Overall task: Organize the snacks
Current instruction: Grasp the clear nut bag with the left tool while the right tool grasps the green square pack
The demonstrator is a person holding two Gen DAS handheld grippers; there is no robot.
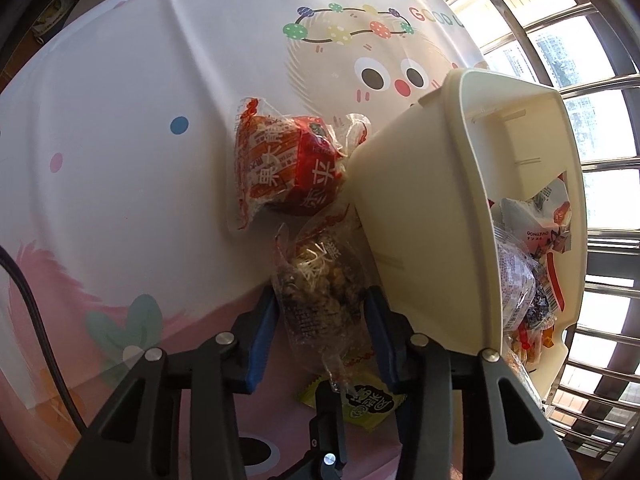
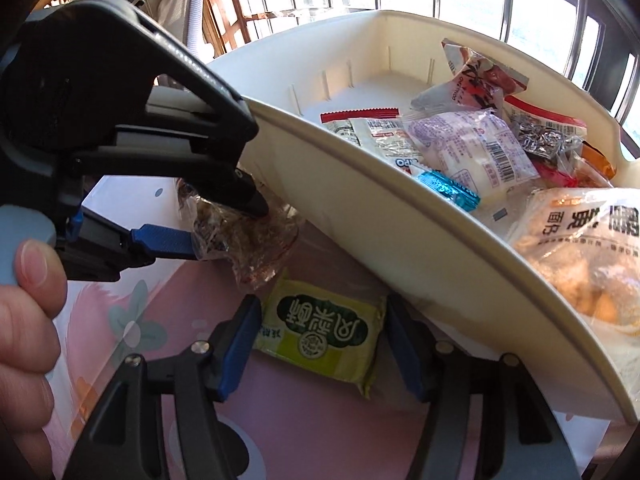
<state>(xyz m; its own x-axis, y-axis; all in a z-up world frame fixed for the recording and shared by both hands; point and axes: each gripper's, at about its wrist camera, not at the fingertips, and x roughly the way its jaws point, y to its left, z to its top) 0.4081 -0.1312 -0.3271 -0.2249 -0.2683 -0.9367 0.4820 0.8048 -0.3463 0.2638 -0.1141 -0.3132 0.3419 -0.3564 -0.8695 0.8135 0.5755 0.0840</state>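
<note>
Left gripper [image 1: 320, 312] jaws pinch clear nut packet [image 1: 320, 292]; right gripper [image 2: 320, 320] jaws straddle green packet [image 2: 320, 336].

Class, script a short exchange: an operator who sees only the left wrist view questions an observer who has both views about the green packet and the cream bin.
Operator: A green packet peeks out beneath my left gripper. Is anything near it?
Observer: Yes. The right gripper straddles it with its jaws open, and the packet lies flat on the table mat.
Operator: What fills the end of the cream bin nearest me? I can't make it out.
Observer: A large pale bag of golden snacks lies there, against the bin's long wall.
</note>
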